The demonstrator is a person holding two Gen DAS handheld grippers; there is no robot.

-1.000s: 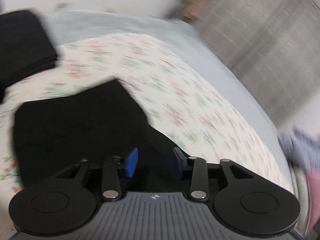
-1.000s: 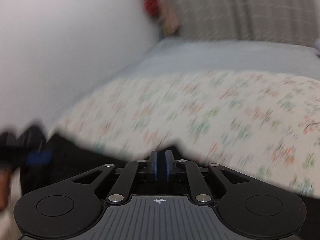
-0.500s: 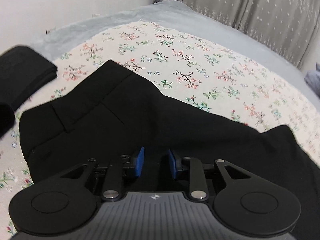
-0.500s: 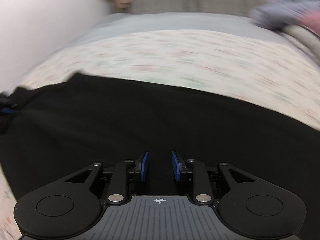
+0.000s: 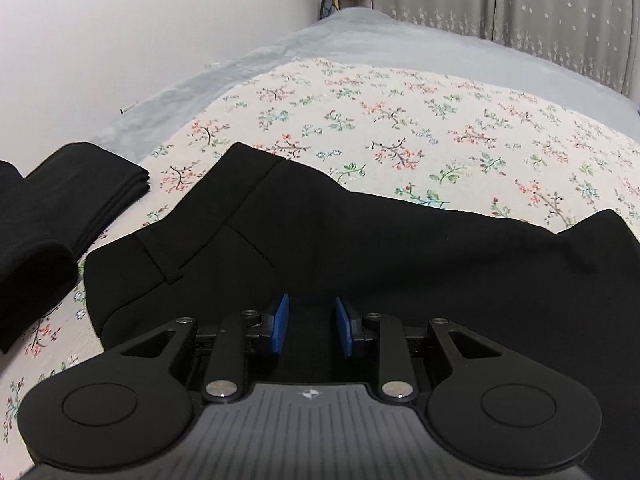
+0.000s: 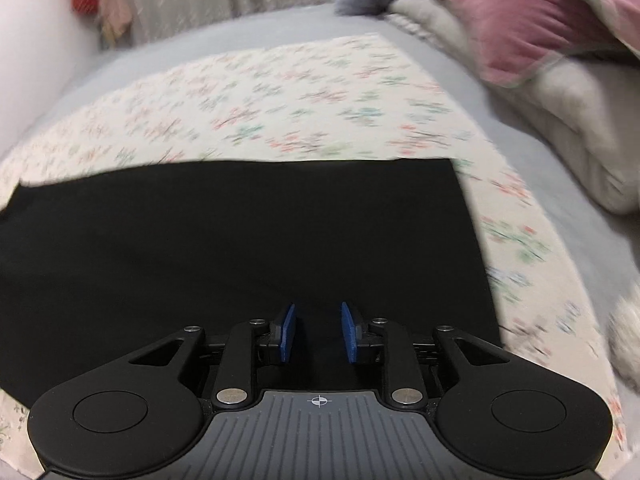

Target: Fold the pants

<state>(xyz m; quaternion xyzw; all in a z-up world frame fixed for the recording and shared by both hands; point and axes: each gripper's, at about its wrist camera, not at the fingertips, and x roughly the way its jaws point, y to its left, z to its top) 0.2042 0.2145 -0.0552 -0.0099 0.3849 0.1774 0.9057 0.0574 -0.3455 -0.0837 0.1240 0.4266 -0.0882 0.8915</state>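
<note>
1. Bed, covered by a grey sheet with a floral cloth spread over it; a white wall runs along its far-left edge and star-printed grey curtains hang behind its far end. In the right wrist view, pillows and a pink cushion are piled toward the right edge of the bed.

2. Pants, black, lie flat on the floral cloth. Their long axis runs across both views, left to right: the waistband end lies toward the left edge of the bed, and the squared-off leg end toward the right.

3. Folded black garments sit at the left of the bed, just beside the waistband but apart from it.

4. Left gripper hovers over the waistband half. Its blue fingers stand partly spread, having just been closing; dark cloth shows in the gap, but no pinch on it can be seen.

5. Right gripper is over the leg half, nearer the leg end. Its fingers stand partly spread after just opening, with only flat cloth beneath the gap.

6. Judged relation: each hand is nearest its own end of the long axis, so a crosswise fold would likely bring the leg end leftward toward the waistband.
</note>
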